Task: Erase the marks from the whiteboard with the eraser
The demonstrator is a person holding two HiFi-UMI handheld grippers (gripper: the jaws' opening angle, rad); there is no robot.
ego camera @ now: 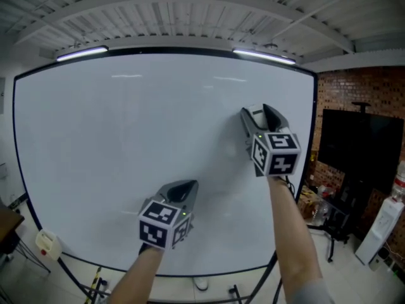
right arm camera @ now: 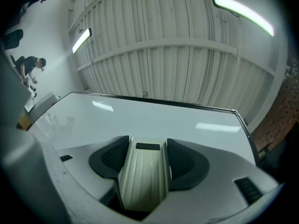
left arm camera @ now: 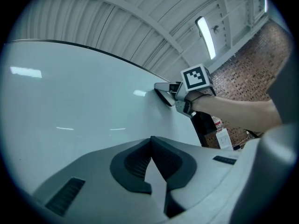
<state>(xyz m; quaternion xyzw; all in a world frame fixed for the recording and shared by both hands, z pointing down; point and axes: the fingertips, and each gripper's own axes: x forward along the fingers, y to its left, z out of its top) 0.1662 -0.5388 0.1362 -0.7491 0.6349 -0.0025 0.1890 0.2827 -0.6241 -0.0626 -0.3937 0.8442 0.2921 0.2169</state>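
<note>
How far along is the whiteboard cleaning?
No marks show on the whiteboard, so erasing looks done or nearly. The right gripper holds the eraser in its fingers by the board; the left gripper is shut, empty. Left: perhaps a faint-smudge check and putting the eraser away.

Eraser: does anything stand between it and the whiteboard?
Nothing visible does. The right gripper holds the eraser right at the whiteboard; the left gripper hangs lower, off to the left.

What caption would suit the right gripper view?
The right tool clamps a cream ribbed eraser before the whiteboard, strip lights overhead.
</note>
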